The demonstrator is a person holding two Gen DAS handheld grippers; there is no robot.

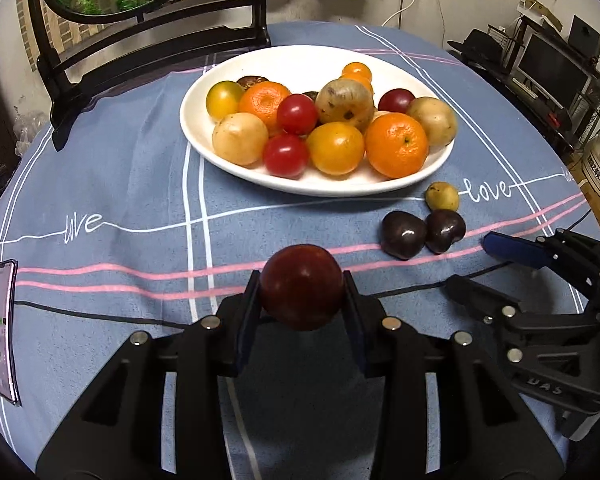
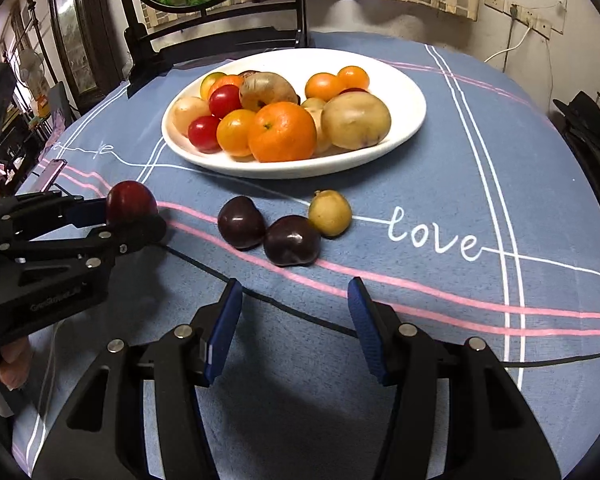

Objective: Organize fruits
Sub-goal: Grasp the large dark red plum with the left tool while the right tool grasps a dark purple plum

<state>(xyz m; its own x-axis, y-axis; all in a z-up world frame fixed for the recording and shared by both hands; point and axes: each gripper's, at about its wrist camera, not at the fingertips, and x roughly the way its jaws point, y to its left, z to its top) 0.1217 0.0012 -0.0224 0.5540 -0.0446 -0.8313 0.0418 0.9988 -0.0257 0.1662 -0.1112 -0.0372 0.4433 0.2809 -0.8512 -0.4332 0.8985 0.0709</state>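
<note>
My left gripper (image 1: 302, 290) is shut on a dark red round fruit (image 1: 301, 286), held just above the blue tablecloth in front of the white plate (image 1: 198, 92). The held fruit also shows in the right wrist view (image 2: 131, 202). The plate (image 2: 404, 92) is piled with oranges, red and yellow tomatoes and pale tan fruits. Two dark purple plums (image 2: 241, 222) (image 2: 292, 240) and a small yellow-green fruit (image 2: 330, 213) lie on the cloth before the plate. My right gripper (image 2: 296, 312) is open and empty, just short of the plums.
A phone (image 1: 2, 332) lies at the table's left edge. A dark wooden mirror stand (image 1: 148, 44) rises behind the plate. The blue cloth (image 2: 480, 184) with pink stripes and "love" lettering covers the round table. Shelves with electronics (image 1: 556, 64) stand at the right.
</note>
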